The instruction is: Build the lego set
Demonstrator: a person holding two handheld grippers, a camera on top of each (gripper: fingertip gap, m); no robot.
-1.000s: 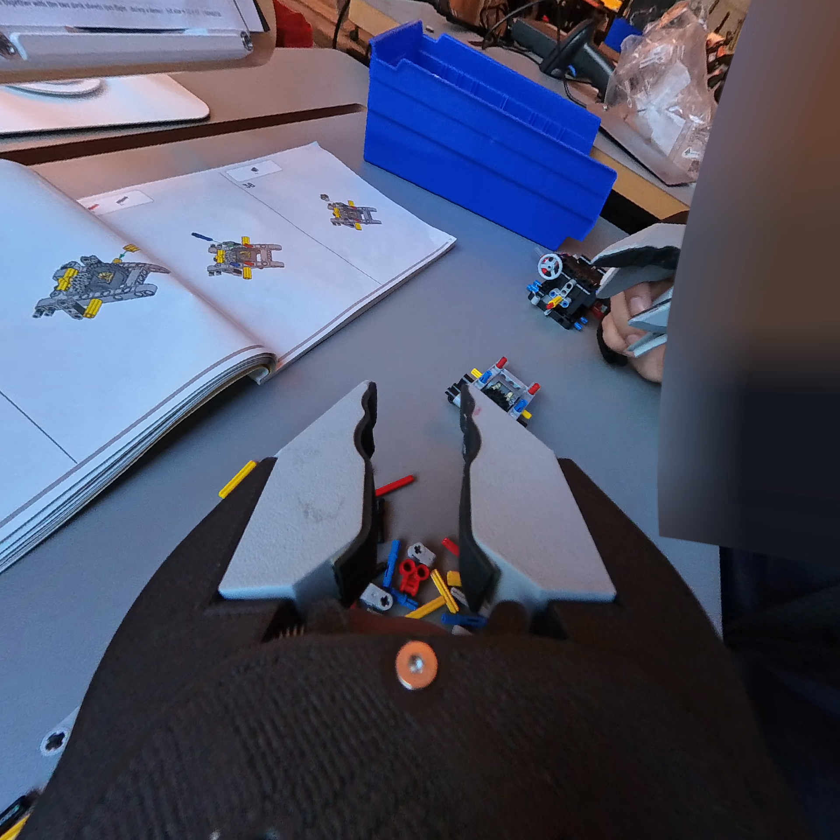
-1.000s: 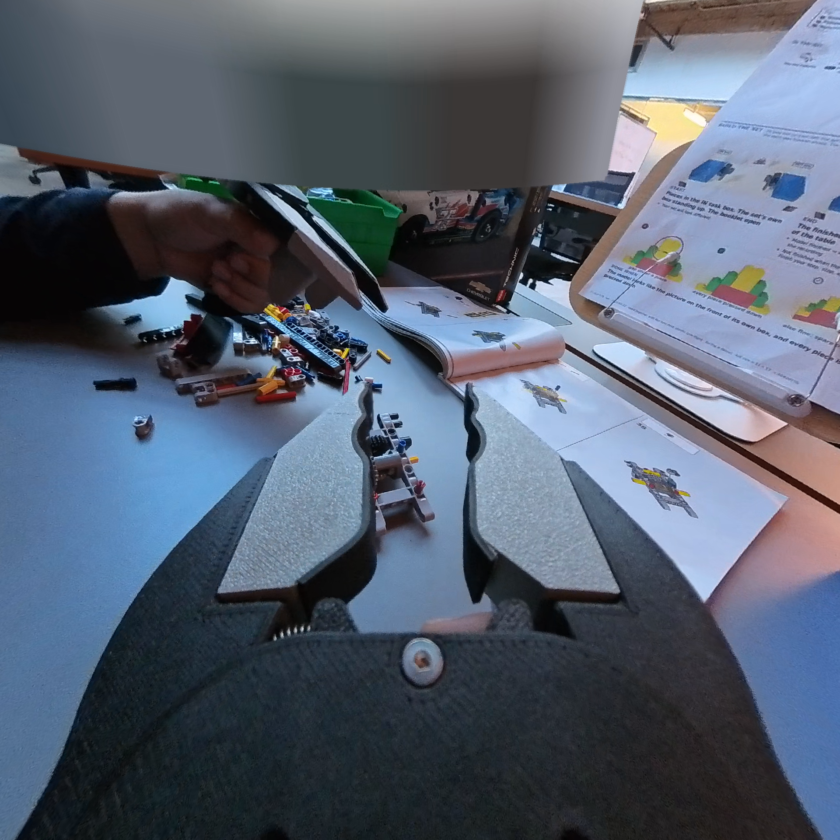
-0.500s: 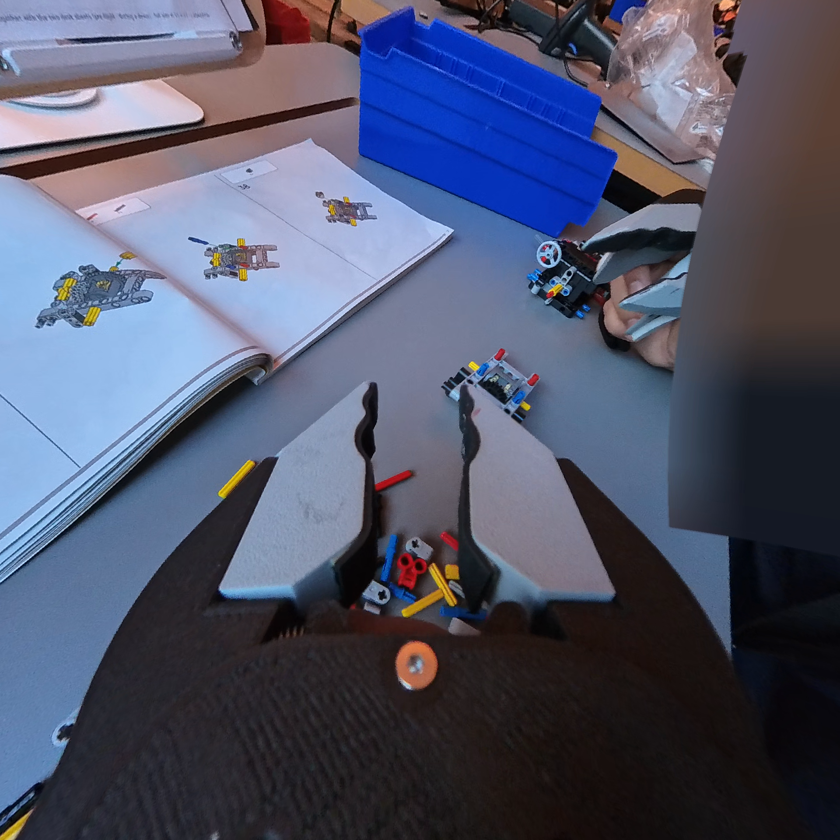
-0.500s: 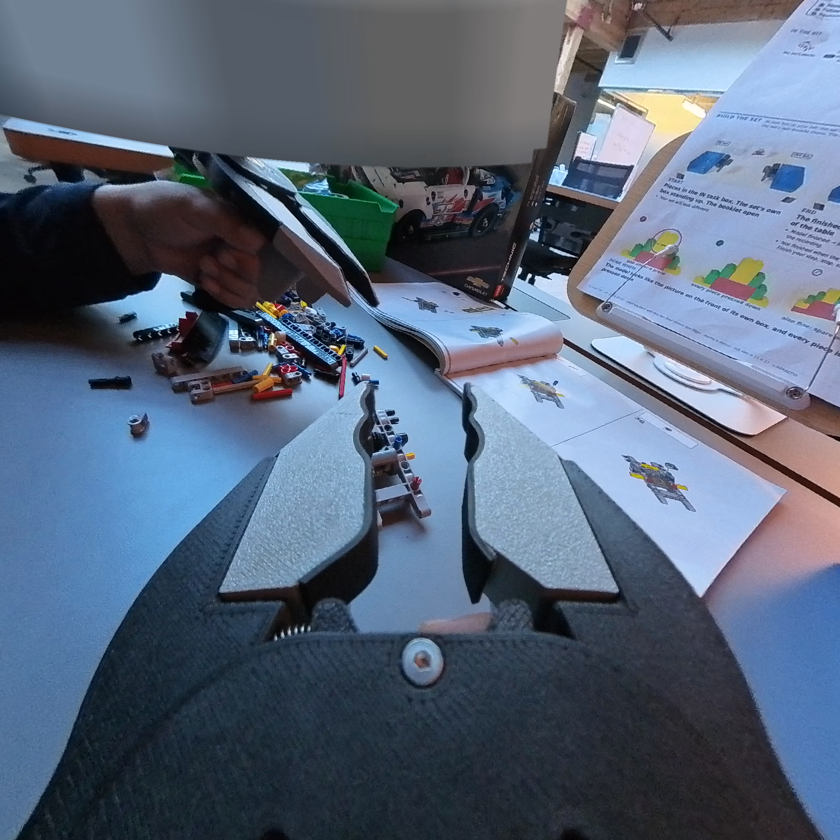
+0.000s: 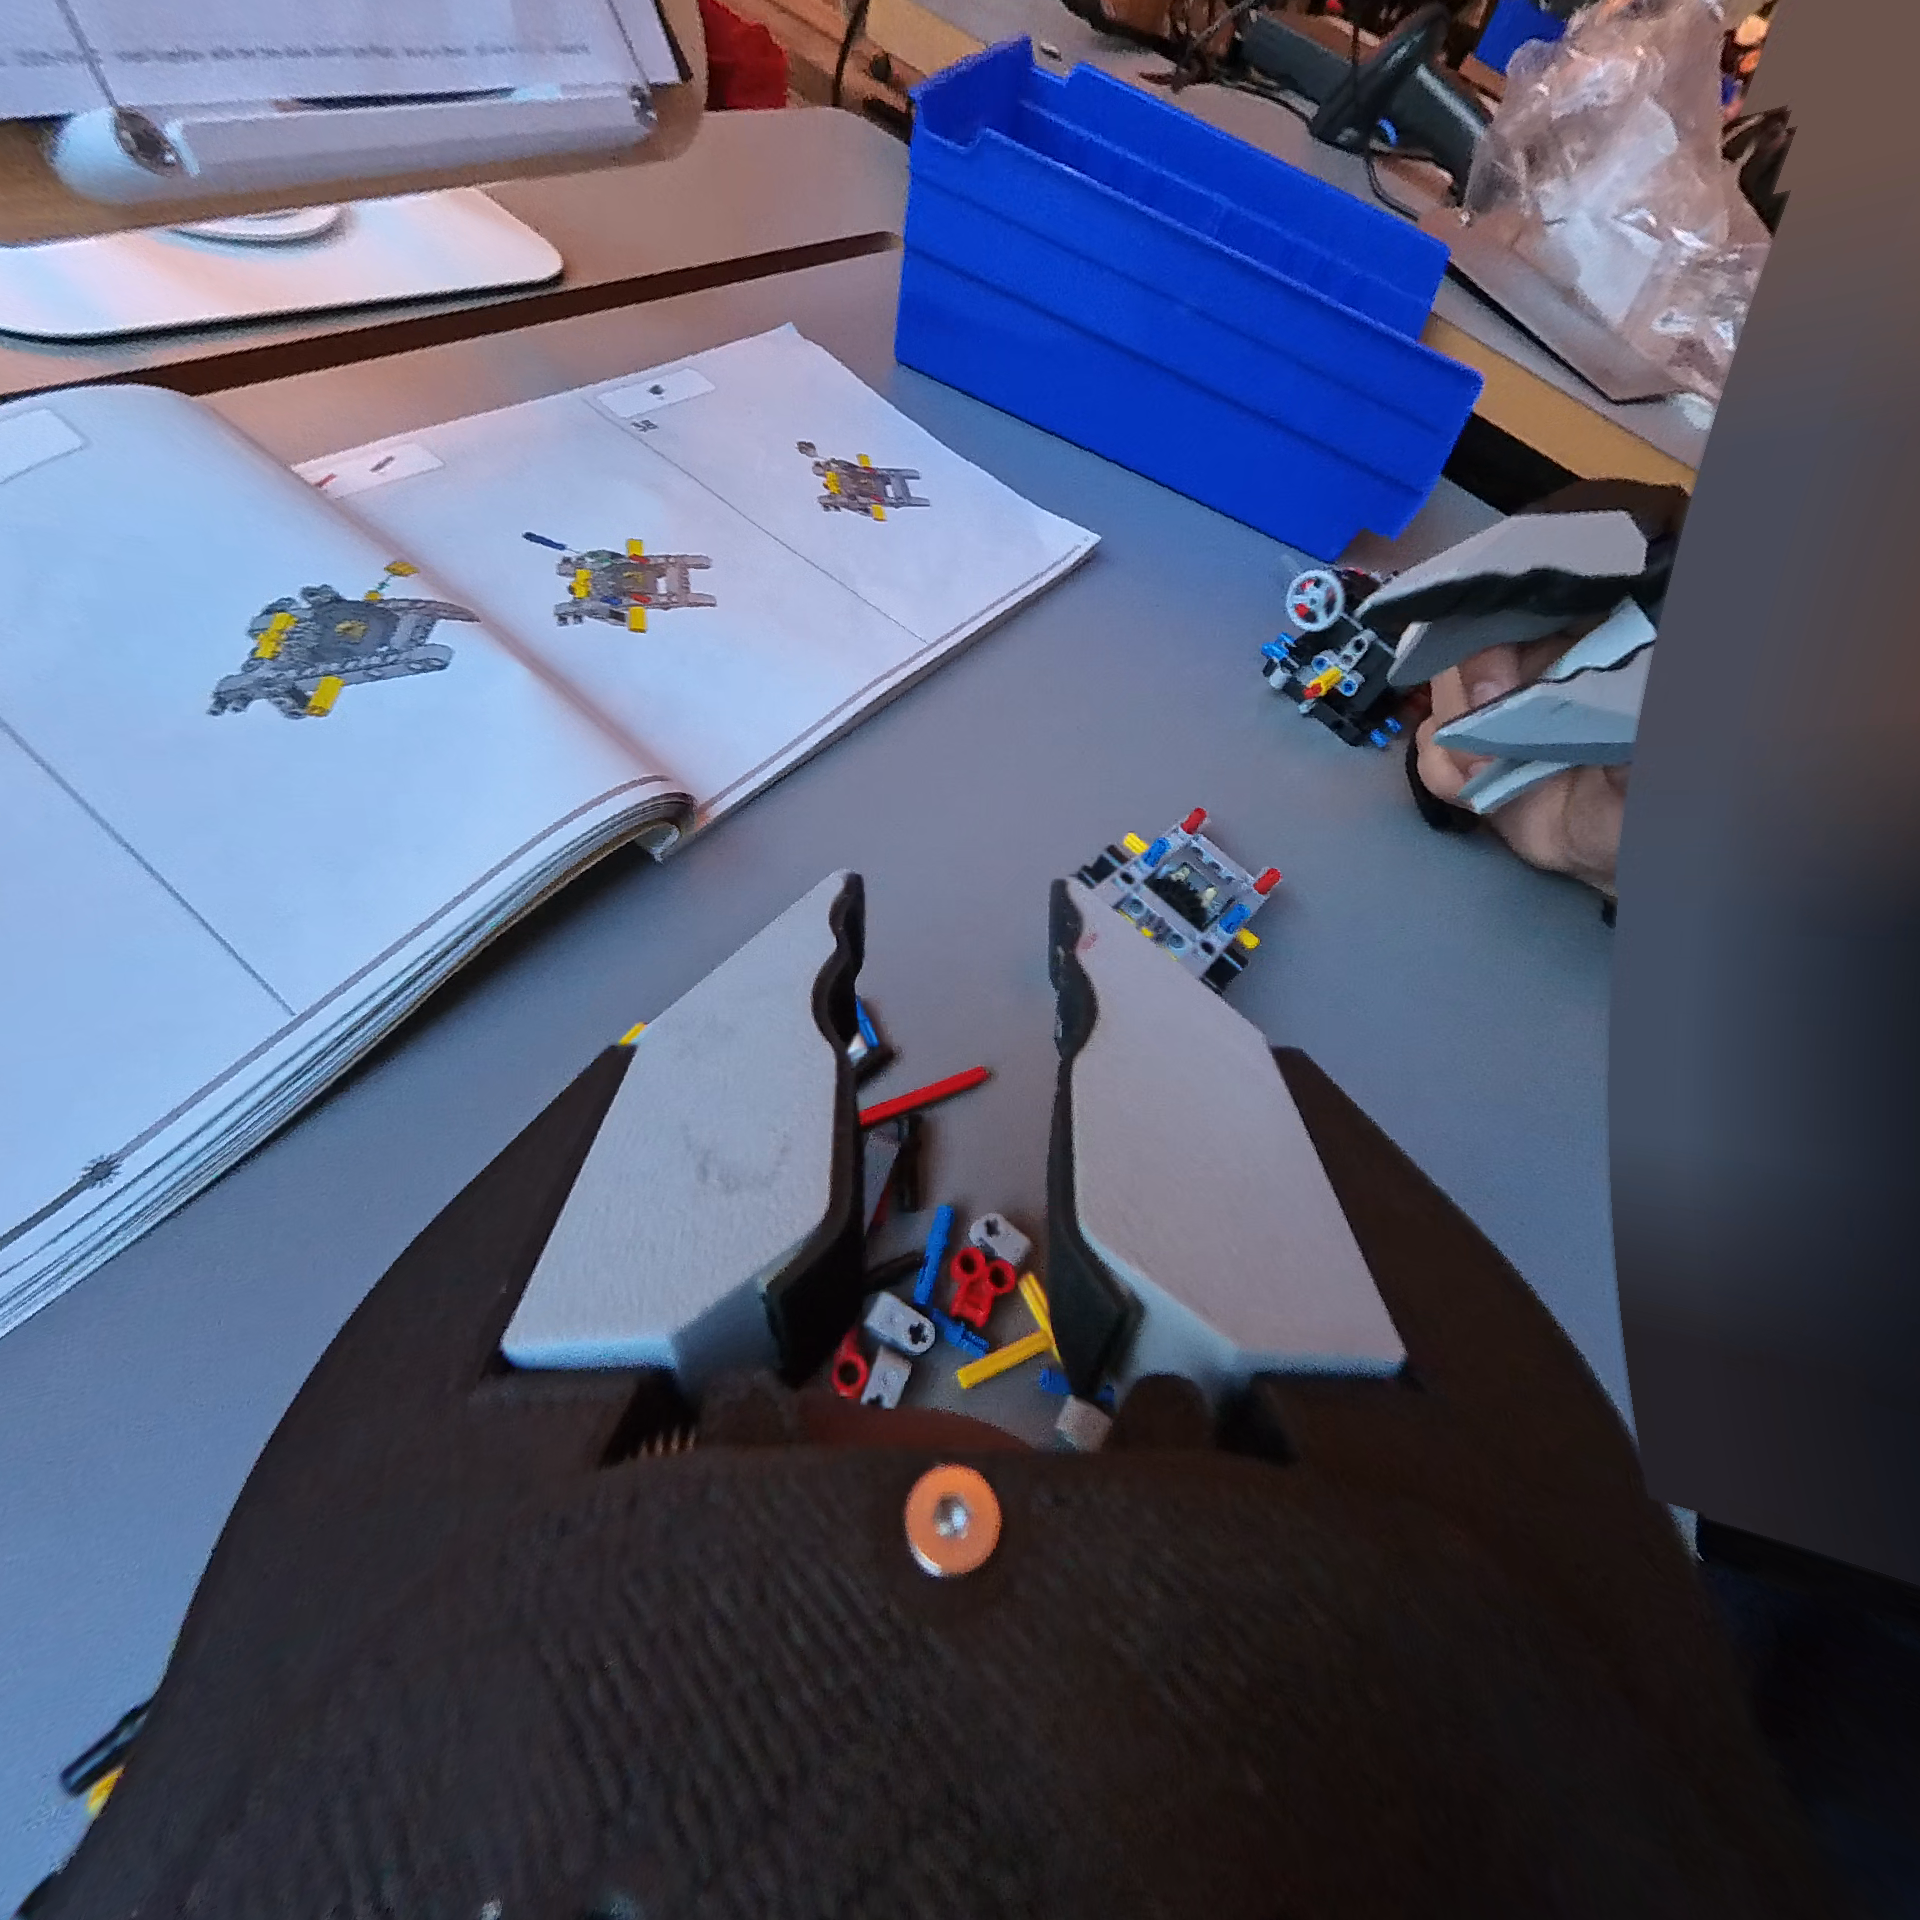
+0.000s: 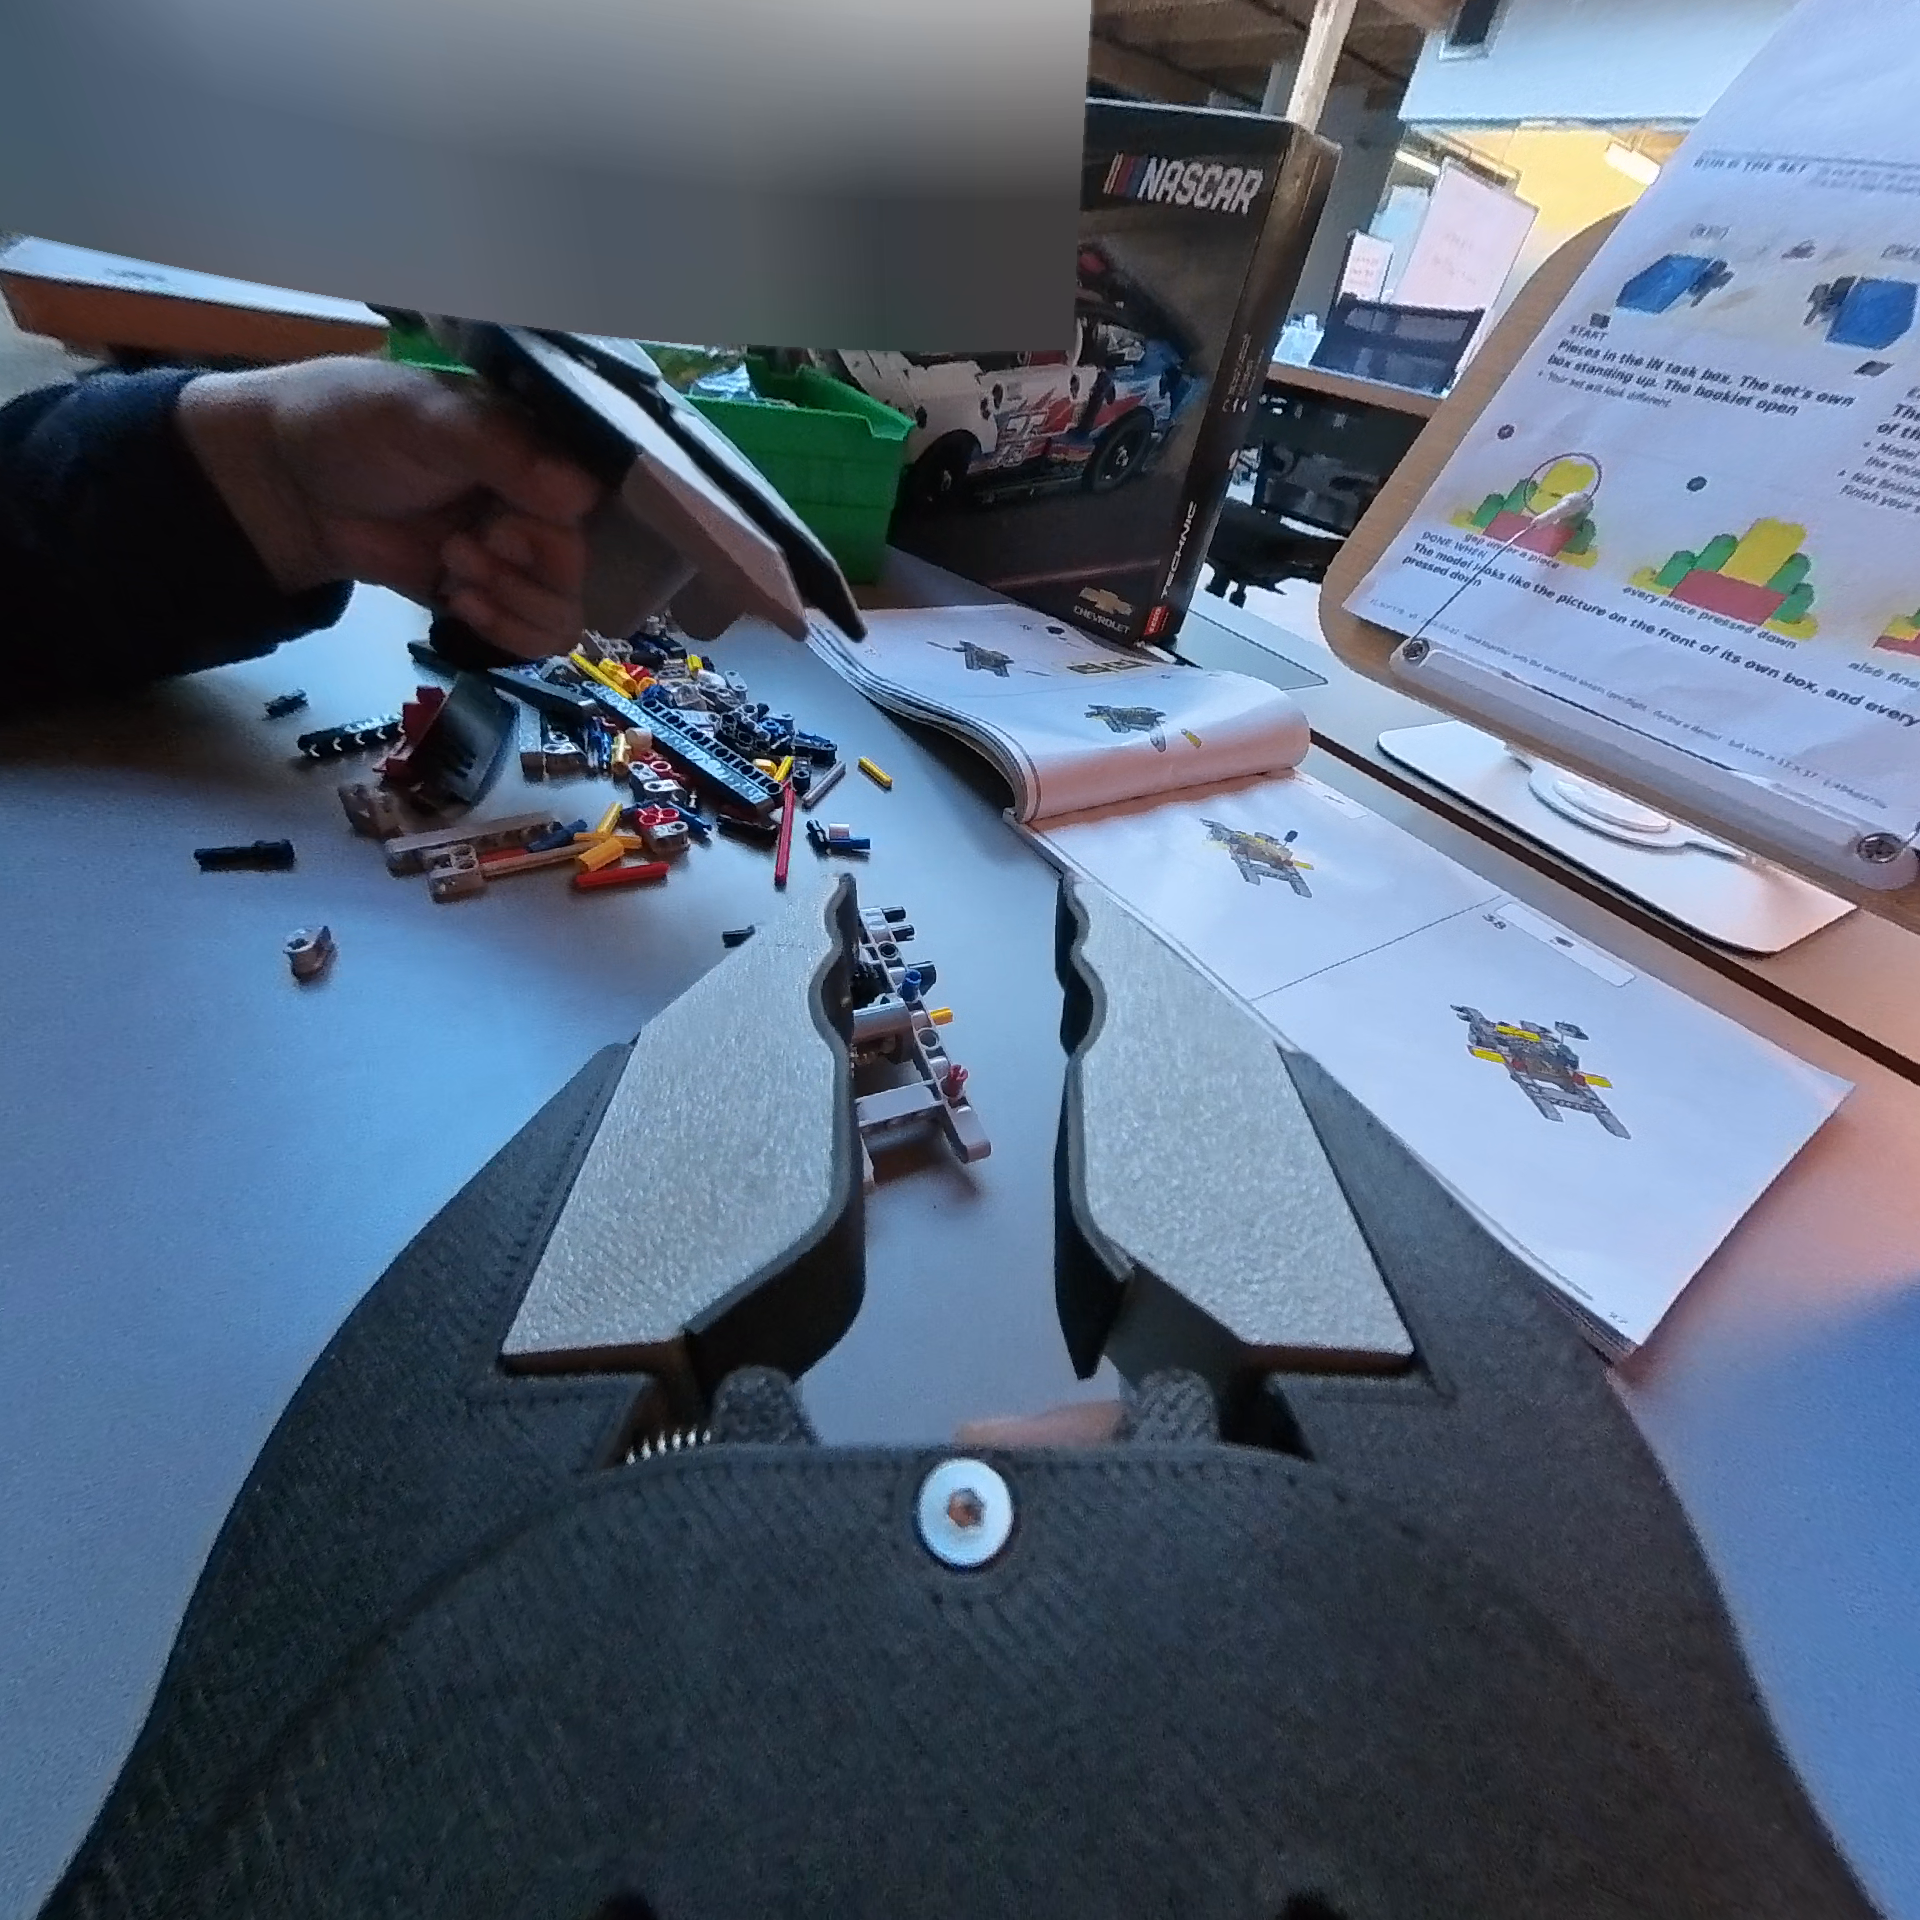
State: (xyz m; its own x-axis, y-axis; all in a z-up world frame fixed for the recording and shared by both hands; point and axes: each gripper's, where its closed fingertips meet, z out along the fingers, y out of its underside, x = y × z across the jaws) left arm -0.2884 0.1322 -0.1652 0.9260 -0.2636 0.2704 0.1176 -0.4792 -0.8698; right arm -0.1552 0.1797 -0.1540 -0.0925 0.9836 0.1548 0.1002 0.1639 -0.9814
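My left gripper (image 5: 956,894) is open and empty, hovering over a pile of small loose bricks (image 5: 956,1288) on the grey table (image 5: 1039,707). A small grey brick assembly (image 5: 1184,894) lies on the table just past its right fingertip. My right gripper (image 6: 956,894) is open and empty; the same grey assembly (image 6: 904,1039) lies on the table beside its left finger, not gripped. In the left wrist view the right gripper (image 5: 1413,675) is next to a black brick assembly with a small wheel (image 5: 1320,655). In the right wrist view a hand holds the left gripper (image 6: 821,623) above the pile (image 6: 644,769).
An open instruction booklet (image 5: 416,727) lies left of the grippers and shows in the right wrist view (image 6: 1351,935). A blue bin (image 5: 1143,343) stands behind. A green bin (image 6: 810,457), a dark set box (image 6: 1174,364) and a sheet on a stand (image 6: 1662,416) stand at the back. Tip to tip, the grippers are about 15 centimetres apart.
Both grippers stay open and empty. The views shift only slightly; in the right wrist view the left gripper has drifted a little to the right over the pile.
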